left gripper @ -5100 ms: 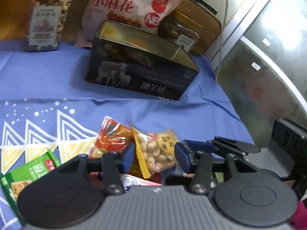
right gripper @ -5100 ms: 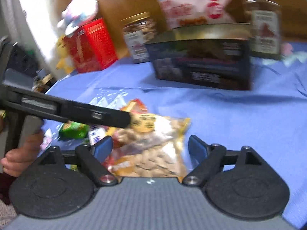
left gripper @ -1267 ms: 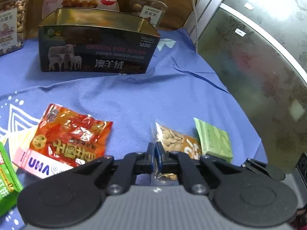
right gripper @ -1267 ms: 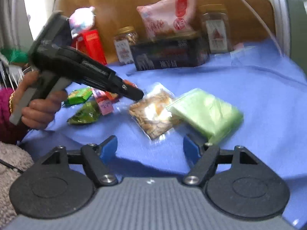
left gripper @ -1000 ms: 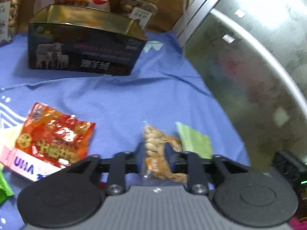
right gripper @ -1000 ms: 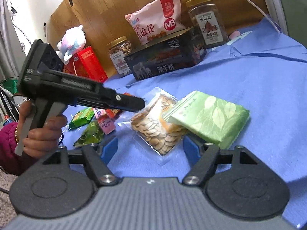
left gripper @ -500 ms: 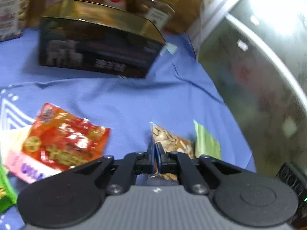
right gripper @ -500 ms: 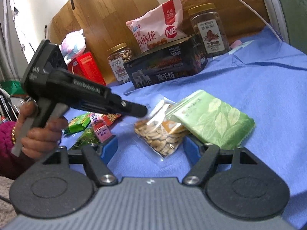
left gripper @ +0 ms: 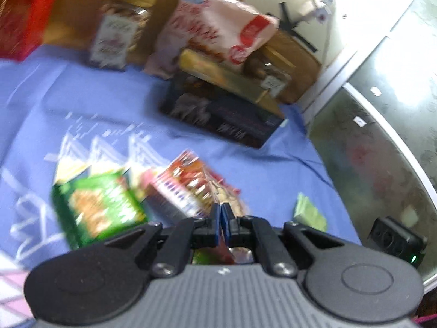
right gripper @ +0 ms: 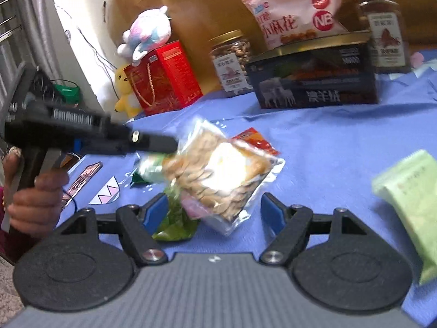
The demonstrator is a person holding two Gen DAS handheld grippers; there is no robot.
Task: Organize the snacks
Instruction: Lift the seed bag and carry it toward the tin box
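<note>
The right gripper (right gripper: pixel 214 211) hangs with jaws wide and empty over a blue cloth-covered table (right gripper: pixel 341 147). Just beyond it, the left gripper (right gripper: pixel 170 145), clamped tight, holds a clear packet of pale seeds (right gripper: pixel 218 175) above small green and red snack packets (left gripper: pixel 98 205). A pale green packet (right gripper: pixel 409 205) lies to the right of the clear packet. Farther back stands a dark rectangular tin (right gripper: pixel 314 82), with jars, a pink bag and a red box before a brown board.
</note>
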